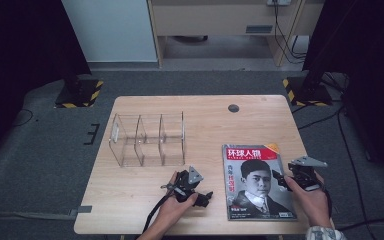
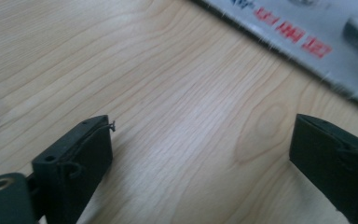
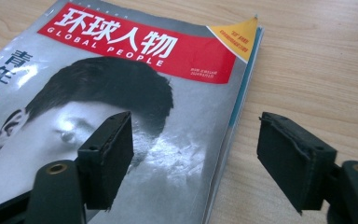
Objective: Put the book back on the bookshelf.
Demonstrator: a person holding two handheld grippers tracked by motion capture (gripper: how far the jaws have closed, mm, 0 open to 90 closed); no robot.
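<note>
- A pale wooden table stands on grey carpet, with dark stands at both far corners.
- The magazine lies flat, its red banner reading "GLOBAL PEOPLE" under large white Chinese characters, with a yellow corner flash.
- The right gripper hovers at the magazine's right edge, jaws apart, one over the cover and one over bare wood, nothing pinched.
- The left gripper rests low just left of the magazine, jaws wide apart over bare wood.
- A clear three-compartment organizer sits beyond the left gripper.
</note>
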